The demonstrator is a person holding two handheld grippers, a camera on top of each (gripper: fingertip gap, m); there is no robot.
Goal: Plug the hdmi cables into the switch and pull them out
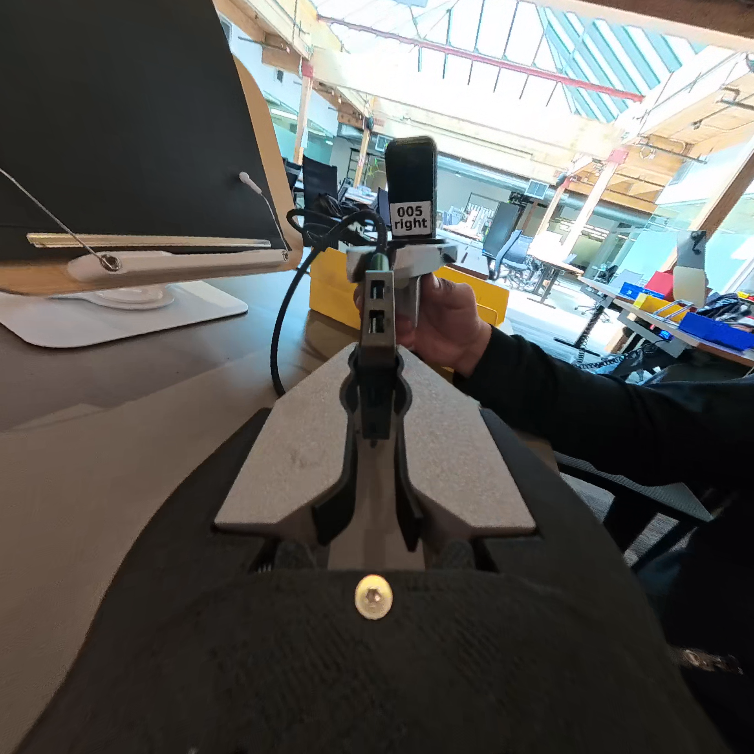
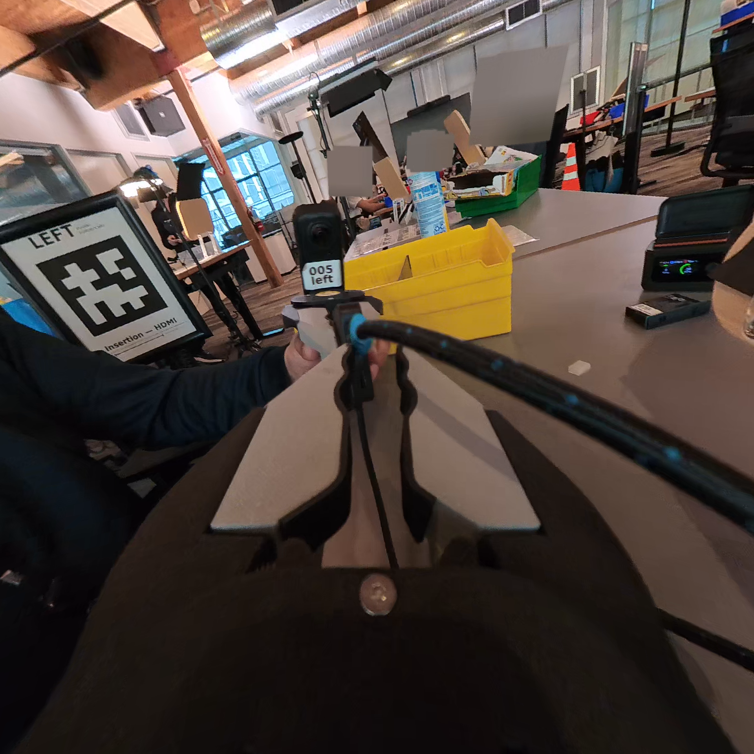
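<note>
— Holding the switch [image 1: 377,310] up off the table [image 1: 163,387], is that what the left gripper [image 1: 374,367] is doing in its own view?

— Yes. Its jaws are sitting narrow, clamping the grey box by its near end, with the ports showing toward the camera. I'd say it is being held in the air so the other tool can come at the far end squarely.

— And the other tool?

— The right gripper [image 1: 391,261] is facing it head-on, in front of the yellow bin [image 1: 326,281] standing toward the table's far edge. The right hand [image 1: 444,326] is wrapping its handle from below, the sleeve running off to the right. A plug [image 1: 377,261] is sitting at the switch's far end, and its cable [image 1: 281,326] is looping down to the table.

— Now the right wrist view?

— The right gripper [image 2: 367,375] is pinching narrow on the black plug [image 2: 361,383], just under a blue collar [image 2: 358,328] where the thick braided cable [image 2: 530,393] is leaving, sweeping off toward the table's near right edge. That slack is probably letting the plug move freely.

— Is it seated?

— I cannot tell; the joint is hiding behind the fingers. The left gripper [image 2: 330,314] is meeting it straight on, the left hand [image 2: 300,359] gripping underneath, forearm coming in level from the left.
</note>
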